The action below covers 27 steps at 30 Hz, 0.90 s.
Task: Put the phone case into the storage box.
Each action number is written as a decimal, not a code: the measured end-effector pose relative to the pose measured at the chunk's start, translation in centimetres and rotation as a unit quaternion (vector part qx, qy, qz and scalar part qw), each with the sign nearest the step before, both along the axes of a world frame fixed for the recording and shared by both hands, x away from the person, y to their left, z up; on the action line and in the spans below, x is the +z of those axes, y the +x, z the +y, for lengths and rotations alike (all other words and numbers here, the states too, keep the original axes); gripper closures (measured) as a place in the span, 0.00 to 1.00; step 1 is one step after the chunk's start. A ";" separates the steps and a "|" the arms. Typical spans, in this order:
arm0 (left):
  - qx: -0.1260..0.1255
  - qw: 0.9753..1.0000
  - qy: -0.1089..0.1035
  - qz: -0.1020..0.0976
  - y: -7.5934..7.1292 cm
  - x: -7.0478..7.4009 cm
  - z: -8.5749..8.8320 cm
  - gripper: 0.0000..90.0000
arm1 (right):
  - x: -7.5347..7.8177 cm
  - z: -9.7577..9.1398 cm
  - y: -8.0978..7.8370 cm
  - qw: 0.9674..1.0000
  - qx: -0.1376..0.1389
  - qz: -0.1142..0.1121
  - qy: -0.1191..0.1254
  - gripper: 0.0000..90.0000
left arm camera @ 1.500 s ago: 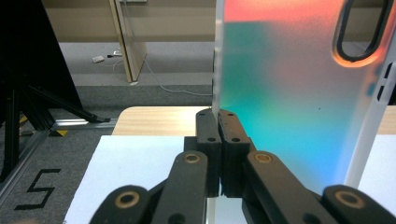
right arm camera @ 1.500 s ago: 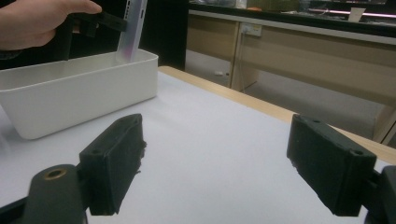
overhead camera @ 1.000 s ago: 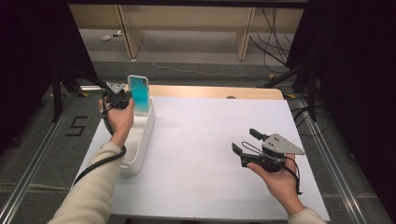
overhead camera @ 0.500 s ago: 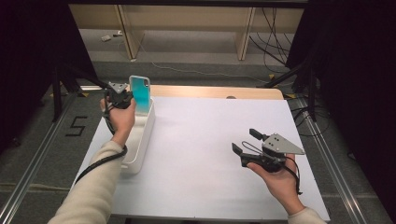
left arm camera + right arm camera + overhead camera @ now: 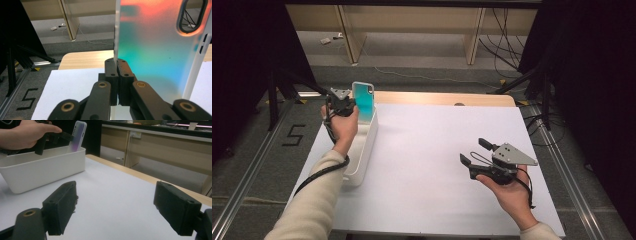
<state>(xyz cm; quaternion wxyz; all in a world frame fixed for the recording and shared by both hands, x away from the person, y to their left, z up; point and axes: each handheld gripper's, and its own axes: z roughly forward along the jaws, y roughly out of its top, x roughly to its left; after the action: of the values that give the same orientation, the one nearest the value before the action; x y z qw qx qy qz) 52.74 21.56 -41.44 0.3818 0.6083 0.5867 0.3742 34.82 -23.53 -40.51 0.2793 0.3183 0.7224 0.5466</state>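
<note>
Phone case held on edge above a storage bin. At the upper left of the high view the left gripper [image 5: 352, 106] pinched one long edge of a phone case [image 5: 363, 101], its jaws pressed together on the thin rim, as the left gripper view confirmed at centre frame [image 5: 115, 65]. The case stood nearly upright over the far end of a white rectangular bin [image 5: 362, 150] that lay along the left side of the white table [image 5: 432, 150]; whether its lower edge already touched the bin could not be told. For a clean placement, the case would best be lowered straight down between the bin walls, kept clear of the rim, and the pinch released only once the lower edge was supported, since so narrow a hold on a light shell could let it swing or slip. The right gripper [image 5: 477, 151] rested at the lower right of the high view, jaws spread wide with nothing between them. The case [image 5: 160, 47] appeared translucent and frosted, shading from orange-red at the top to teal below, with an oval camera cutout near one upper corner and pale side walls.
</note>
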 end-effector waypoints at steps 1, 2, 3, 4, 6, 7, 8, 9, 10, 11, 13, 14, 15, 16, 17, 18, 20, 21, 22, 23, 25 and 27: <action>0.001 1.000 0.000 0.001 0.0 0.0 0.0 0.98 | 0.0 0.0 0.0 1.000 0.000 0.000 0.000 0.22; -0.001 1.000 0.001 0.002 0.0 -0.1 0.1 0.98 | 0.0 0.0 0.0 1.000 0.000 0.001 0.000 0.22; 0.000 1.000 0.001 0.003 0.0 -0.1 0.1 0.98 | 0.0 0.0 0.0 1.000 0.000 0.001 -0.001 0.22; 0.000 1.000 0.002 0.004 0.0 -0.1 0.1 0.98 | 0.0 0.0 0.0 1.000 0.000 0.001 -0.001 0.22; 0.000 1.000 0.002 0.005 0.1 -0.2 0.1 0.98 | 0.0 0.1 -0.1 1.000 0.001 0.013 0.003 0.22; 0.002 1.000 0.000 0.005 0.1 -0.3 0.1 0.98 | 0.0 0.1 -0.1 1.000 -0.001 0.011 0.003 0.22; 0.003 1.000 0.001 0.006 0.1 -0.3 0.1 0.98 | 0.0 0.1 -0.1 1.000 0.000 0.011 0.003 0.22; 0.002 1.000 0.001 0.007 0.1 -0.3 0.1 0.98 | -0.1 0.1 -0.1 1.000 -0.004 0.008 0.004 0.22; 0.000 1.000 0.003 0.008 0.1 -0.3 0.1 0.98 | -0.1 0.1 -0.1 1.000 -0.004 0.008 0.004 0.22; -0.001 1.000 0.004 0.008 0.1 -0.4 0.1 0.98 | -0.1 0.2 -0.1 1.000 -0.004 0.010 0.005 0.22; -0.001 1.000 0.006 0.010 0.2 -0.5 0.1 0.98 | -0.1 0.2 -0.1 1.000 -0.003 0.009 0.004 0.22; 0.000 1.000 0.006 0.011 0.2 -0.5 0.1 0.98 | -0.1 0.2 -0.1 1.000 -0.004 0.010 0.004 0.22; 0.000 1.000 0.006 0.011 0.2 -0.5 0.1 0.98 | 0.0 0.1 -0.2 1.000 -0.001 0.012 0.001 0.22; 0.000 1.000 0.006 0.012 0.2 -0.6 0.1 0.98 | 0.0 0.1 -0.2 1.000 -0.001 0.012 0.001 0.22; -0.001 1.000 0.007 0.013 0.2 -0.6 0.1 0.98 | 0.0 0.1 -0.2 1.000 -0.001 0.012 0.001 0.22; 0.000 1.000 0.006 0.013 0.2 -0.7 0.1 0.98 | -0.1 0.2 -0.1 1.000 -0.005 0.009 0.006 0.22; 0.000 1.000 0.007 0.014 0.2 -0.8 0.1 0.98 | -0.1 0.2 -0.1 1.000 -0.003 0.009 0.004 0.22; -0.006 1.000 0.011 0.011 0.3 -0.8 0.1 0.98 | -0.1 0.2 -0.1 1.000 -0.003 0.009 0.003 0.22; -0.005 1.000 0.011 0.011 0.3 -0.8 0.2 0.98 | -0.1 0.2 -0.1 1.000 -0.003 0.009 0.004 0.22; -0.005 1.000 0.011 0.012 0.3 -0.8 0.2 0.98 | -0.1 0.2 -0.1 1.000 -0.003 0.009 0.004 0.22; -0.003 1.000 0.012 0.013 0.3 -0.8 0.2 0.98 | -0.1 0.2 -0.1 1.000 -0.003 0.009 0.003 0.22; -0.005 1.000 0.012 0.012 0.3 -0.8 0.2 0.98 | -0.1 0.2 -0.1 1.000 -0.003 0.009 0.003 0.22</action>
<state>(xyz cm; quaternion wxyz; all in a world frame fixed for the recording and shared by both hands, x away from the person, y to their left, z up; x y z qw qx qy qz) 53.06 21.74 -42.23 0.3691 0.6200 0.5836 0.3725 34.73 -23.36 -40.62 0.2734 0.3267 0.7221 0.5451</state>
